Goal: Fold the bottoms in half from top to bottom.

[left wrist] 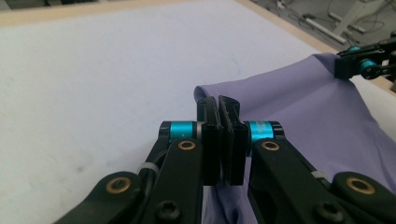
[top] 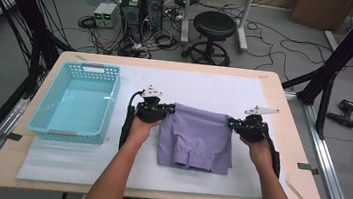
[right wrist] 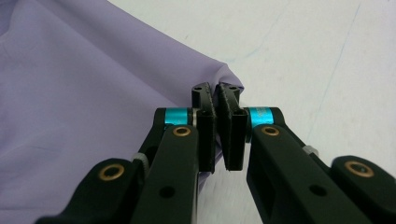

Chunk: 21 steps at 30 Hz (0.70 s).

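While your two hands sit at either top corner of the purple garment [top: 195,138], each gripper is pinching it. Your left gripper [top: 169,110] has its jaws pressed together on the garment's top left corner; in the left gripper view that gripper [left wrist: 218,108] shows a fold of purple cloth [left wrist: 299,116] caught between the pads. Your right gripper [top: 231,121] is clamped the same way on the top right corner, and in the right gripper view the gripper [right wrist: 216,95] bites the cloth's edge [right wrist: 84,93] with the jaws nearly touching. Between the two grippers the garment's top edge runs taut, while the rest hangs down toward you and lies folded on the white sheet [top: 216,86] that covers the table [top: 284,107]. Left of the garment, just beside your left hand [top: 142,126], stands the light blue basket [top: 41,119], on the same sheet. Your right hand [top: 259,145] rests just right of the garment.
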{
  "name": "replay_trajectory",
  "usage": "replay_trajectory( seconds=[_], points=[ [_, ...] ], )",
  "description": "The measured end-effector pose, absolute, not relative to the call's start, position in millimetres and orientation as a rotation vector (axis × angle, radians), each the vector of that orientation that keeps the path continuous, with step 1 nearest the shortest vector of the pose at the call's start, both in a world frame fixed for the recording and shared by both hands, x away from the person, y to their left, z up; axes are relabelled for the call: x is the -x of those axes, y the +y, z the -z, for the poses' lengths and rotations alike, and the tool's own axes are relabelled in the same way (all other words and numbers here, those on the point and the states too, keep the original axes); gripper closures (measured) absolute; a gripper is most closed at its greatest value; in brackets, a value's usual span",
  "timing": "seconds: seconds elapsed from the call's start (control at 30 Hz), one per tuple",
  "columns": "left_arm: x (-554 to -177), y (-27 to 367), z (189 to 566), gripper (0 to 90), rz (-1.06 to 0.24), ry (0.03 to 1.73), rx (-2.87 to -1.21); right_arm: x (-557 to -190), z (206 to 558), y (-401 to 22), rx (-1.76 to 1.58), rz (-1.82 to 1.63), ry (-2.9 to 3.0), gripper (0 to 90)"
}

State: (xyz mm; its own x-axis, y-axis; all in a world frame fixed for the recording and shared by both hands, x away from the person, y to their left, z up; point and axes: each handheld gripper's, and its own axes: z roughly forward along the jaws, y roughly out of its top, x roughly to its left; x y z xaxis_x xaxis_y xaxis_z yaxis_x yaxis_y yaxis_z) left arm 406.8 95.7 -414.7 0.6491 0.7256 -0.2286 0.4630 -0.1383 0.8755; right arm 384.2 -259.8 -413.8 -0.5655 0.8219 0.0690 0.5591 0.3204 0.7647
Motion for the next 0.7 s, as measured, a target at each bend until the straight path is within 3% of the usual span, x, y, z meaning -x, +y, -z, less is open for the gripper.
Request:
replay_trajectory(
  seconds=[0.37,0.4,0.43,0.47,0.57,0.7],
  points=[
    [-421.4,97.5,417.1,84.7,-0.386,0.999,-1.732,-414.9,408.5,-248.7,-1.237,-1.109,2.165,85.3],
    [-421.9,98.0,418.1,75.1,-0.374,1.020,-1.727,-416.6,410.6,-248.1,-1.251,-1.104,2.164,79.2],
    [-421.6,98.5,418.7,64.2,-0.355,1.046,-1.718,-418.4,414.5,-248.2,-1.281,-1.091,2.174,65.5],
    [-420.1,100.1,419.0,59.1,-0.345,1.049,-1.715,-420.5,419.0,-249.2,-1.317,-1.087,2.203,55.4],
    [-411.8,105.9,420.1,57.9,-0.360,1.035,-1.690,-413.6,426.3,-253.7,-1.339,-1.119,2.171,51.5],
    [-399.5,115.8,418.5,46.5,-0.360,1.022,-1.637,-401.0,423.1,-258.8,-1.321,-1.149,2.162,48.2]
  ],
)
